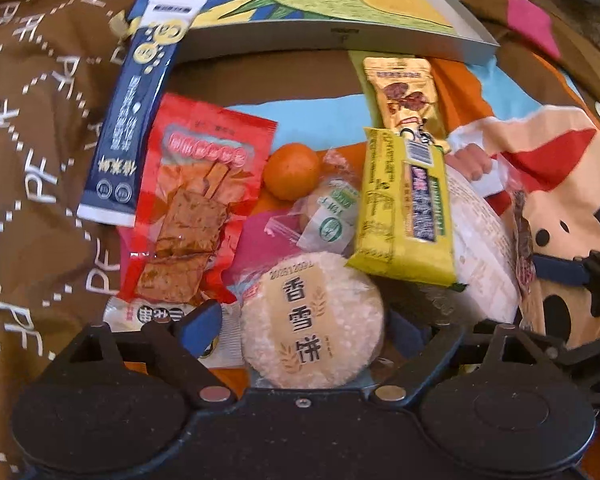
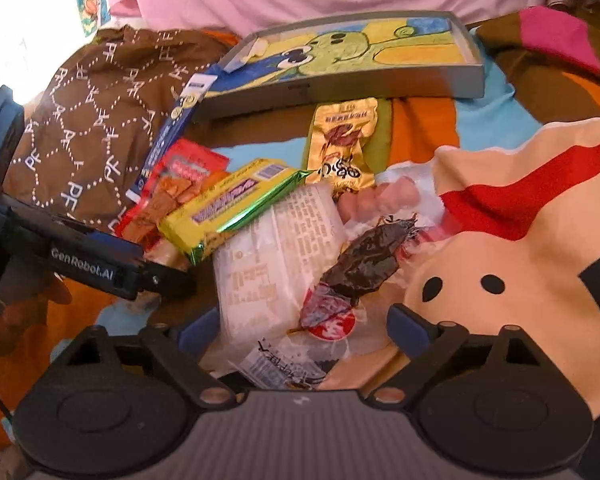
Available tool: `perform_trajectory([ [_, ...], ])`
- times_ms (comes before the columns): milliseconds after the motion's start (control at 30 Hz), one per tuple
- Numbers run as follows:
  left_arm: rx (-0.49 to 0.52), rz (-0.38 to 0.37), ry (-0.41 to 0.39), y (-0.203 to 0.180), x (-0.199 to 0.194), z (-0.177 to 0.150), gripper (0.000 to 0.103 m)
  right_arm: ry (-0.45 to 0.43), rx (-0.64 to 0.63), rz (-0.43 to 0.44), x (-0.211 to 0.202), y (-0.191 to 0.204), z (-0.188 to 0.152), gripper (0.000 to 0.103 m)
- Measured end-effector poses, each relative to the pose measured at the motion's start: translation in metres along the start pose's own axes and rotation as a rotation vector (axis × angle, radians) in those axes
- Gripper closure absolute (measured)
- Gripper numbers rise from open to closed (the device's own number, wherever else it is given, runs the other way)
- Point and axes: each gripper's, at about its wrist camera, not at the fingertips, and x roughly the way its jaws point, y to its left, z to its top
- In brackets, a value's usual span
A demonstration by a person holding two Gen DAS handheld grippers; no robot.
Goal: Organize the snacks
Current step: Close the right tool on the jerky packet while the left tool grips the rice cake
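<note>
Orange (image 1: 293, 171) only in left view; dark-meat pkt (image 2: 358, 262) clear in right.

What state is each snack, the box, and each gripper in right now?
Box: open, no snacks inside.
Rice cracker: wrapped, flat, between the left gripper fingers.
Left gripper: open.
Right gripper: open, around a clear packet.
Yellow bar: sealed, resting on the white packet.
Orange: unpeeled.
Red packet: sealed, flat.
Blue sachet: sealed, leaning on the box.

one orange (image 1: 293, 171), one tray (image 1: 340, 36), ten snack packets (image 1: 402, 208)
</note>
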Motion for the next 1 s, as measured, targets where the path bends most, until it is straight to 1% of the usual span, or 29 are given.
perform_trajectory([
  [100,-0.036,-0.005,0.0,0.002,0.003,0.002,0.016,-0.01,-0.025,-0.003,0.001,0.003,0.0,0.007],
  [167,-0.04,-0.009,0.006,0.001,0.003,0.004,0.022,-0.026,-0.001,0.008,-0.004,0.0,0.001,0.007],
  [267,-0.041,0.005,0.016,-0.004,0.002,0.005,0.026,-0.058,0.043,0.008,-0.011,-0.007,0.005,0.008],
  [333,-0.034,0.015,0.011,-0.006,0.002,0.003,0.027,-0.071,0.065,-0.003,-0.013,-0.01,0.007,0.016],
  [433,-0.037,0.026,0.005,-0.01,0.003,0.003,0.029,-0.042,0.117,0.007,-0.006,-0.018,0.009,0.023],
  [500,-0.052,0.027,0.006,-0.01,0.001,0.001,0.029,-0.029,0.164,0.023,-0.002,-0.024,0.008,0.024],
  [567,-0.066,0.016,0.004,-0.011,-0.001,-0.001,0.029,-0.035,0.194,0.032,-0.002,-0.027,0.008,0.027],
  [633,-0.072,0.011,-0.005,-0.014,-0.003,-0.006,0.029,-0.043,0.219,0.037,-0.002,-0.031,0.009,0.037],
  [733,-0.075,0.012,-0.023,-0.019,-0.007,-0.014,0.029,-0.04,0.254,0.031,-0.003,-0.034,0.008,0.043],
  [900,-0.09,0.015,-0.036,-0.03,-0.017,-0.028,0.029,-0.021,0.259,0.034,-0.006,-0.03,0.006,0.048],
  [1000,-0.092,0.006,-0.048,-0.037,-0.025,-0.036,0.029,-0.016,0.247,0.035,-0.009,-0.025,0.004,0.049],
])
